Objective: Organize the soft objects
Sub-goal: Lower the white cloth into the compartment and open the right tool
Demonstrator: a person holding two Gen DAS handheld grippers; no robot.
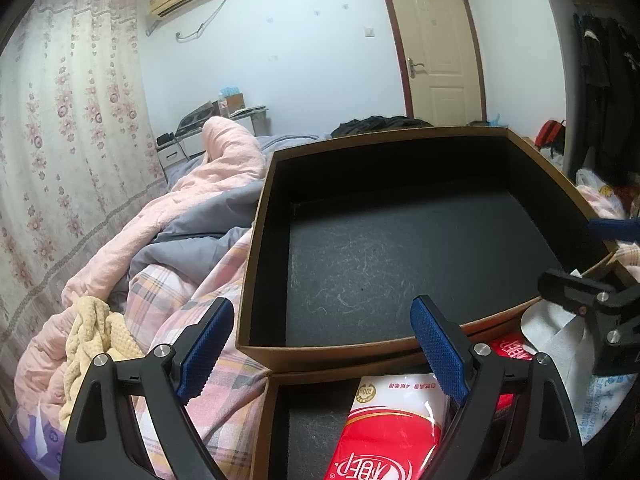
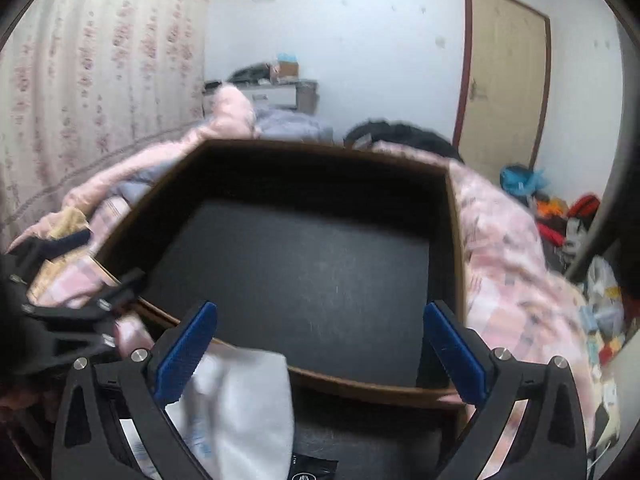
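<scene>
Pink quilt [image 1: 120, 248] with grey lining covers the bed at nine o'clock in the left wrist view, and a yellow knitted cloth [image 1: 96, 332] lies crumpled on it at eight o'clock. The left gripper [image 1: 324, 348] stands wide, nothing between its blue pads. At six o'clock under it a red and white tissue pack [image 1: 384, 436] lies in a brown box [image 1: 276, 420]. A second brown box with black lining [image 1: 256, 240], empty, stands at the centre. At three o'clock the right gripper [image 1: 600, 272] appears.

In the right wrist view the left gripper [image 2: 72, 280] is at nine o'clock. The right gripper [image 2: 320, 352] is wide open, holding nothing. A white soft pack [image 2: 244, 400], blurred, lies at six o'clock just beside its left pad, below the near rim of the black-lined box [image 2: 456, 240].
</scene>
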